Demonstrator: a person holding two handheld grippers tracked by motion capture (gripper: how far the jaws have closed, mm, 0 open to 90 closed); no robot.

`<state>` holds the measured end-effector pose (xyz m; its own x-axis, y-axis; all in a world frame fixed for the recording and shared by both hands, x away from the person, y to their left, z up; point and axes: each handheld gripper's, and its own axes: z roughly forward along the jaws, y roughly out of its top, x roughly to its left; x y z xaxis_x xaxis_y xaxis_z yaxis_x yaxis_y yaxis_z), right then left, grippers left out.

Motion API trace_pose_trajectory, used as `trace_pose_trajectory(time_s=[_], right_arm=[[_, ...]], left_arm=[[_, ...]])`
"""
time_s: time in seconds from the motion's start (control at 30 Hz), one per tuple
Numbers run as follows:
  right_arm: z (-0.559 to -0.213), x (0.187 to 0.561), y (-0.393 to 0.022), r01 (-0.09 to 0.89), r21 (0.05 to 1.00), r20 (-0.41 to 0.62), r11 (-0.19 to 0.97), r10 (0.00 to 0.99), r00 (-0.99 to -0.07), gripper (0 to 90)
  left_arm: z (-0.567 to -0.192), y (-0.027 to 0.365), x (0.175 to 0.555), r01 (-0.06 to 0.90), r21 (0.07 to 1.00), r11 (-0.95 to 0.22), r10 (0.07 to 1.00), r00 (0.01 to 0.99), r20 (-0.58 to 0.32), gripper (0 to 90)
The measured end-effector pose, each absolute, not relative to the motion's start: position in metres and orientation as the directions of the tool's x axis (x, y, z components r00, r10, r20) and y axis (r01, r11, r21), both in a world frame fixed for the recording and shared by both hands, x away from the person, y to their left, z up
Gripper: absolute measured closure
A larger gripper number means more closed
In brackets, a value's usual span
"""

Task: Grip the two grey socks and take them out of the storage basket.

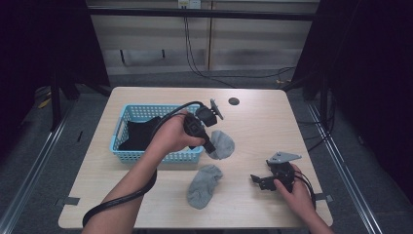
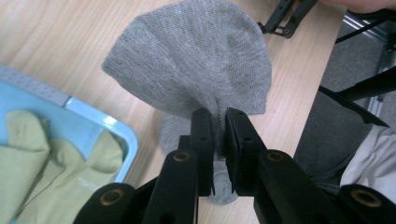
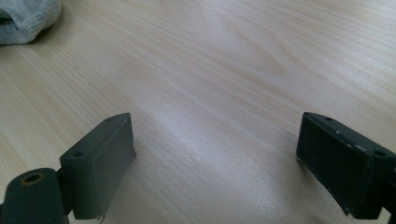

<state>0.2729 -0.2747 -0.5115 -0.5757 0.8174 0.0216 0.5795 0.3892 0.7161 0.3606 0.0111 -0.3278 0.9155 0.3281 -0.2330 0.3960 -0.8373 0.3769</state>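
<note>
Nearest the person, the right tongs (image 1: 258, 181) rest on the counter (image 1: 253, 126) with jaws wide apart. Beside them lies a grey sock (image 1: 203, 185). Farther off, the left tongs (image 1: 210, 150) stand clamped on another grey sock (image 1: 221, 144), hanging just beside the blue basket (image 1: 127, 113).

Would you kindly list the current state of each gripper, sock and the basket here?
left gripper: shut on the held grey sock, lifted beside the basket.
held grey sock: pinched, hanging off the table.
second grey sock: lying crumpled on the table.
right gripper: open, with nothing between its jaws.
blue basket: upright, holding socks.
</note>
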Motion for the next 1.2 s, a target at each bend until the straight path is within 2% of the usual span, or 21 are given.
trace_pose_trajectory(time_s=[0.13,0.77,1.2], right_arm=[[-0.512,0.273,-0.275,0.579,0.716,0.021,0.389,0.817,-0.576,10.7],[-0.511,0.273,-0.275,0.582,0.715,0.024,0.388,0.818,-0.575,10.7],[-0.511,0.273,-0.275,0.581,0.714,0.022,0.391,0.816,-0.577,10.7]], left_arm=[[-0.332,0.013,0.363,0.4,0.397,-0.826,0.339,0.916,-0.216,66.9],[-0.345,0.044,0.358,0.455,0.38,-0.806,0.402,0.89,-0.214,54.3],[-0.363,0.07,0.347,0.484,0.394,-0.781,0.44,0.875,-0.203,40.5]])
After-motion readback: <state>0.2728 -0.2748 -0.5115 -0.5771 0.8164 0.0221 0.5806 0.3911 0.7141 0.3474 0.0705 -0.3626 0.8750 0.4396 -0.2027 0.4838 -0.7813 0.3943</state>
